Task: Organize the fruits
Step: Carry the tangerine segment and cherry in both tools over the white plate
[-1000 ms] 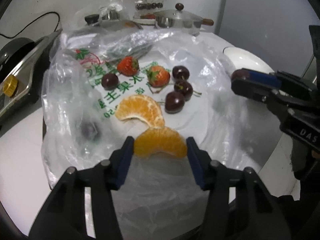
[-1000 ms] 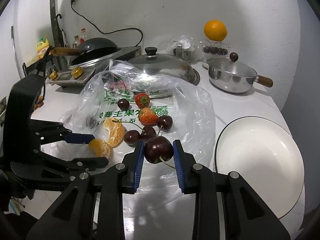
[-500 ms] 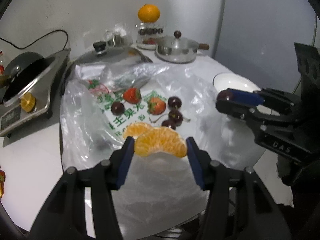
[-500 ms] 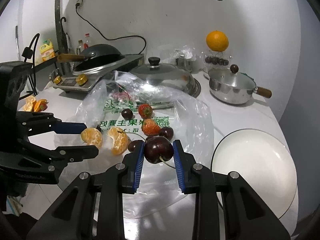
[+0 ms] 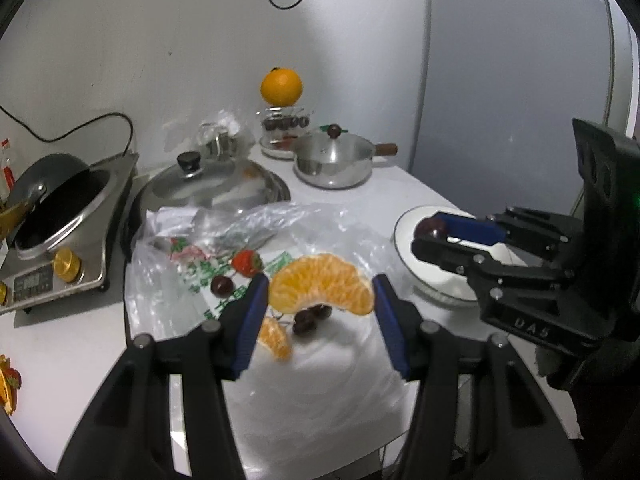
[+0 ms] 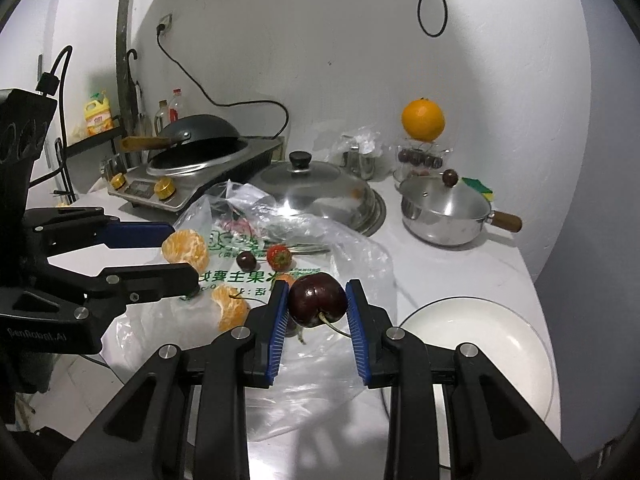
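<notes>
My left gripper [image 5: 320, 294] is shut on a peeled mandarin piece [image 5: 322, 283], held up above the plastic bag [image 5: 320, 364]. The same piece [image 6: 185, 246] shows at the left of the right wrist view, between the left gripper's fingers [image 6: 136, 234]. My right gripper [image 6: 318, 300] is shut on a dark cherry [image 6: 318, 299] with its stem hanging down; the cherry [image 5: 430, 227] appears over the white plate [image 5: 408, 240] in the left wrist view. On the bag lie another mandarin piece [image 6: 230, 308], a strawberry [image 6: 279, 256] and a cherry [image 6: 246, 260].
A white plate [image 6: 480, 320] sits at the right on the white counter. Behind stand a steel pot [image 6: 444, 212], a domed lid [image 6: 316, 194], a wok on a cooker [image 6: 192, 148], and an orange [image 6: 423, 119] atop a glass jar. Orange pieces [image 5: 8, 384] lie at far left.
Both grippers have risen with their fruit; the bag and the fruit on it now lie lower and farther off. The mandarin piece left the bag's surface.
</notes>
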`<act>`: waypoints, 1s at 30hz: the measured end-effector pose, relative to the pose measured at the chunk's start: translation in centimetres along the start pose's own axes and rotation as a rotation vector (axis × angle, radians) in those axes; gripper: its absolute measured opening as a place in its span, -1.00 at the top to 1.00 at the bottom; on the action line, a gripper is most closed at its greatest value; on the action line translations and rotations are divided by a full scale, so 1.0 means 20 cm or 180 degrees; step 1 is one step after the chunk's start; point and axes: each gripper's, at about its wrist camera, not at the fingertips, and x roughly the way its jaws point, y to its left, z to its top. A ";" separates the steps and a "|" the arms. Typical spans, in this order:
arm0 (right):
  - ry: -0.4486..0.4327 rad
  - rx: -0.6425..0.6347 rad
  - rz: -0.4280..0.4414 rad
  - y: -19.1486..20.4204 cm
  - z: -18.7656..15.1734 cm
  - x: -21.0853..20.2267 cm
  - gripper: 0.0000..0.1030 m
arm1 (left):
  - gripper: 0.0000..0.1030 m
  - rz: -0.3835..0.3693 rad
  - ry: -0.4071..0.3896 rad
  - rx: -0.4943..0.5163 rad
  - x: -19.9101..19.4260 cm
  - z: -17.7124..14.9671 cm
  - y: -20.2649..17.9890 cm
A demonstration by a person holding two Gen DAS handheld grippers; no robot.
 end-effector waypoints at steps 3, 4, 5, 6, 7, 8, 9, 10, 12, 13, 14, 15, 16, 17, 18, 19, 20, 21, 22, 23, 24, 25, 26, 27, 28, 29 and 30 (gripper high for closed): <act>-0.0019 0.0006 -0.0029 -0.04 0.00 -0.03 0.40 | -0.05 -0.0001 -0.0015 0.0010 0.02 0.02 -0.04; -0.0023 0.0009 -0.0037 -0.05 -0.01 -0.04 0.40 | -0.05 -0.0004 -0.0017 0.0013 0.02 0.02 -0.05; -0.0029 0.0015 -0.0049 -0.07 -0.01 -0.05 0.40 | -0.05 -0.0007 -0.0020 0.0020 0.03 0.03 -0.07; -0.0032 0.0023 -0.0060 -0.08 -0.01 -0.06 0.40 | -0.05 -0.0010 -0.0023 0.0030 0.04 0.04 -0.09; -0.0035 0.0032 -0.0071 -0.10 -0.02 -0.07 0.40 | -0.05 -0.0014 -0.0024 0.0038 0.05 0.04 -0.10; -0.0038 0.0044 -0.0083 -0.12 -0.02 -0.07 0.40 | -0.05 -0.0022 -0.0024 0.0046 0.06 0.05 -0.12; -0.0041 0.0056 -0.0094 -0.14 -0.02 -0.08 0.40 | -0.05 -0.0031 -0.0022 0.0052 0.07 0.05 -0.14; -0.0042 0.0066 -0.0104 -0.16 -0.03 -0.09 0.40 | -0.05 -0.0036 -0.0021 0.0057 0.08 0.06 -0.15; -0.0039 0.0086 -0.0128 -0.20 -0.04 -0.11 0.40 | -0.05 -0.0051 -0.0013 0.0063 0.11 0.07 -0.19; -0.0035 0.0095 -0.0142 -0.23 -0.05 -0.11 0.40 | -0.05 -0.0060 -0.0007 0.0067 0.12 0.07 -0.21; -0.0031 0.0103 -0.0151 -0.24 -0.05 -0.11 0.40 | -0.05 -0.0069 0.0001 0.0074 0.13 0.08 -0.22; -0.0027 0.0112 -0.0162 -0.26 -0.06 -0.12 0.40 | -0.05 -0.0078 0.0009 0.0084 0.14 0.09 -0.24; -0.0023 0.0123 -0.0172 -0.29 -0.06 -0.12 0.40 | -0.05 -0.0085 0.0016 0.0092 0.16 0.09 -0.26; -0.0020 0.0135 -0.0186 -0.31 -0.07 -0.13 0.40 | -0.05 -0.0093 0.0024 0.0102 0.17 0.10 -0.27; -0.0018 0.0146 -0.0199 -0.33 -0.08 -0.13 0.40 | -0.05 -0.0103 0.0031 0.0112 0.18 0.11 -0.29; -0.0016 0.0157 -0.0212 -0.35 -0.08 -0.13 0.40 | -0.05 -0.0110 0.0038 0.0119 0.19 0.11 -0.31; -0.0012 0.0169 -0.0226 -0.37 -0.09 -0.13 0.40 | -0.05 -0.0118 0.0045 0.0128 0.20 0.12 -0.32; -0.0008 0.0181 -0.0241 -0.39 -0.10 -0.14 0.40 | -0.05 -0.0128 0.0054 0.0135 0.22 0.12 -0.34; -0.0004 0.0191 -0.0250 -0.41 -0.10 -0.13 0.40 | -0.05 -0.0138 0.0062 0.0139 0.23 0.13 -0.35; 0.0000 0.0202 -0.0264 -0.43 -0.11 -0.14 0.40 | -0.05 -0.0149 0.0073 0.0143 0.25 0.13 -0.36; 0.0005 0.0211 -0.0273 -0.44 -0.11 -0.14 0.40 | -0.05 -0.0158 0.0082 0.0145 0.26 0.14 -0.37; 0.0011 0.0220 -0.0282 -0.46 -0.11 -0.14 0.40 | -0.06 -0.0168 0.0094 0.0149 0.28 0.14 -0.38; 0.0022 0.0229 -0.0297 -0.48 -0.12 -0.14 0.40 | -0.06 -0.0176 0.0105 0.0153 0.29 0.14 -0.39; 0.0033 0.0240 -0.0304 -0.50 -0.13 -0.14 0.40 | -0.06 -0.0188 0.0119 0.0154 0.31 0.15 -0.40; 0.0042 0.0250 -0.0310 -0.51 -0.13 -0.14 0.40 | -0.06 -0.0197 0.0131 0.0157 0.33 0.15 -0.41; 0.0049 0.0257 -0.0316 -0.52 -0.14 -0.14 0.40 | -0.06 -0.0206 0.0144 0.0162 0.34 0.15 -0.42; 0.0059 0.0268 -0.0322 -0.54 -0.14 -0.14 0.40 | -0.06 -0.0217 0.0157 0.0165 0.36 0.15 -0.43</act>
